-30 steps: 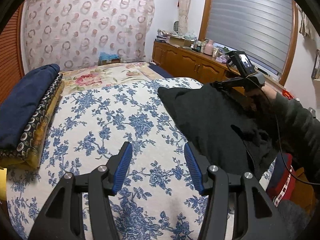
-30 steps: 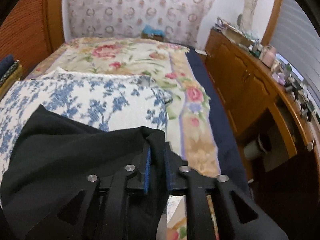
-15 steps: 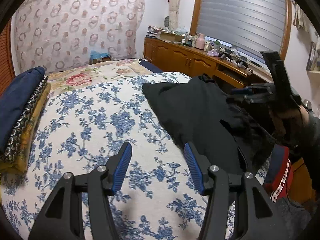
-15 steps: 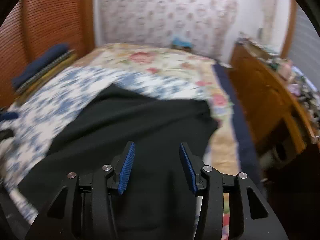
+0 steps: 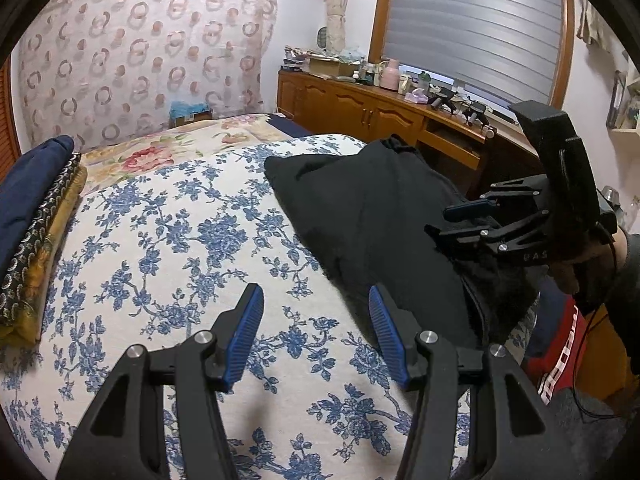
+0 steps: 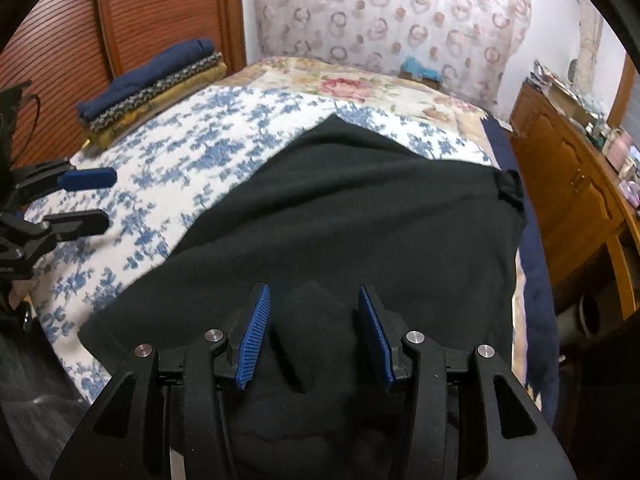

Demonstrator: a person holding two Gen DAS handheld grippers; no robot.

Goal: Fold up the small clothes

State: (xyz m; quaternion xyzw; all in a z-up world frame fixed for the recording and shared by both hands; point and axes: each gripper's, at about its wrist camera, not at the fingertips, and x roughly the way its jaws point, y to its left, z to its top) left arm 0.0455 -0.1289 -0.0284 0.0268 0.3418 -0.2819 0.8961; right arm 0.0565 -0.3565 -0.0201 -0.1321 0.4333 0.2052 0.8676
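Hovering over the black garment (image 6: 340, 216), your right gripper (image 6: 314, 328) shows its jaws parted; they opened within the last second, and a raised fold of the cloth pokes up between the blue pads (image 6: 256, 330) without being pinched. The garment lies spread on the blue floral bedspread (image 5: 168, 240), near the bed's right edge. Your left gripper (image 5: 316, 330) hangs above bare bedspread, jaws apart, nothing between them. Folded stack of clothes (image 6: 156, 88) sits far left.
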